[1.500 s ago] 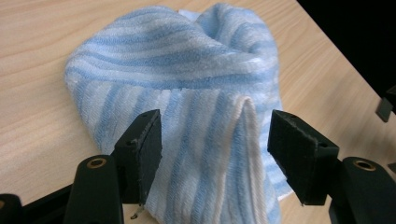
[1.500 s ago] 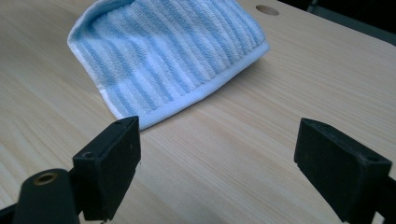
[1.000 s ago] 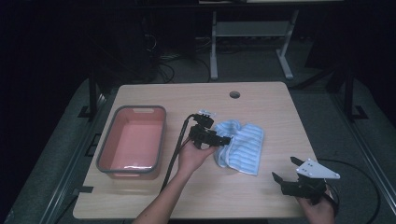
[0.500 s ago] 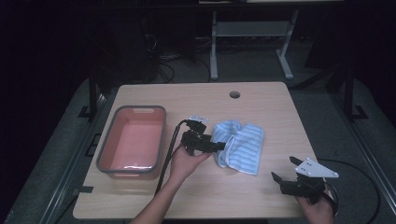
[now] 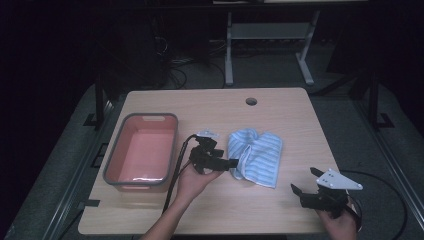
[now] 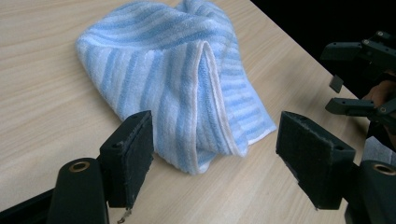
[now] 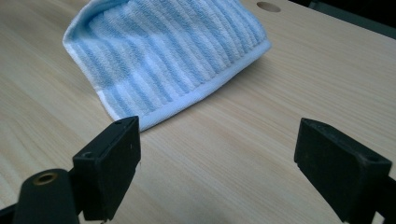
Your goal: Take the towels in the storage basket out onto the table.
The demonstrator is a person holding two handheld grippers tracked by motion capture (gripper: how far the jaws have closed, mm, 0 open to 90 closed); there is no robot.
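A blue-and-white striped towel [image 5: 256,156] lies crumpled and folded over on the wooden table [image 5: 280,115]. My left gripper [image 5: 231,164] is just left of it, open, its jaws pointing at the towel's left edge. In the left gripper view the towel [image 6: 187,79] lies just beyond the spread jaws of the left gripper [image 6: 215,154], which hold nothing. My right gripper [image 5: 304,181] is near the table's front right corner, open and empty, apart from the towel. In the right gripper view the towel's hemmed edge [image 7: 173,51] lies ahead of the right gripper [image 7: 219,158].
A pink tub with a grey rim [image 5: 150,116] stands at the table's left, close to the left hand's cable. A round cable hole [image 5: 251,101] is near the back edge. Bare wood stretches between the towel and the right gripper [image 6: 345,74].
My left gripper has drawn back to the left, off the towel's left edge. The towel has settled on the table. The right gripper has stayed put.
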